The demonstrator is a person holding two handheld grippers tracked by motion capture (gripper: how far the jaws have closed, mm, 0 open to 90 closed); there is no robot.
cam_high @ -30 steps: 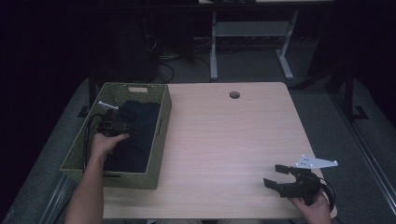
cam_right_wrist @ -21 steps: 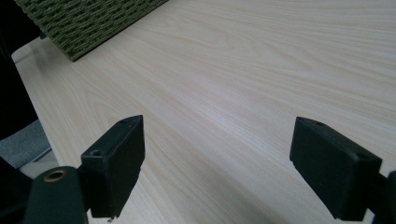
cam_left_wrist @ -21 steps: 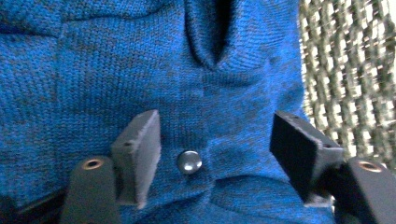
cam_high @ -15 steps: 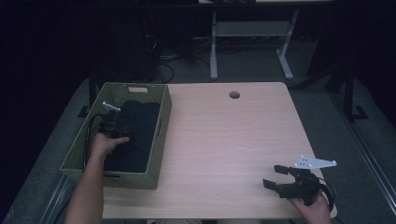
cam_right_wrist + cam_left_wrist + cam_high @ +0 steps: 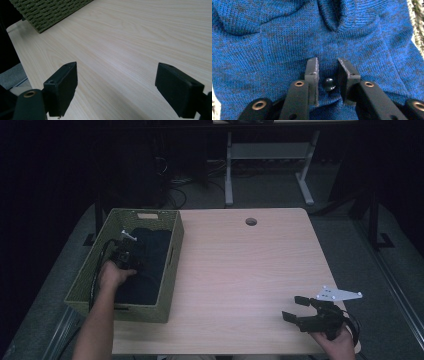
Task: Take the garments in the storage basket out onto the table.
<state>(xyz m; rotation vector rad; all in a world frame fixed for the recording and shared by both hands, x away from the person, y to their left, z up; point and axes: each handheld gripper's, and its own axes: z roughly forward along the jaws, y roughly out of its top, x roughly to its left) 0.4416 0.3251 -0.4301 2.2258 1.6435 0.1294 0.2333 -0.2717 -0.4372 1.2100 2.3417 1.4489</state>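
Left gripper view: blue knit sweater [image 5: 274, 47], no legible writing.

Left tongs [image 5: 327, 72] narrowly parted, right tongs [image 5: 117, 90] wide

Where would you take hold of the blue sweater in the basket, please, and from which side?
Grip a raised fold of the blue sweater, coming straight down from above: it lies slack in the green basket, whose walls block the sides. The left gripper already sits there, its jaws slightly apart around a small dark button.
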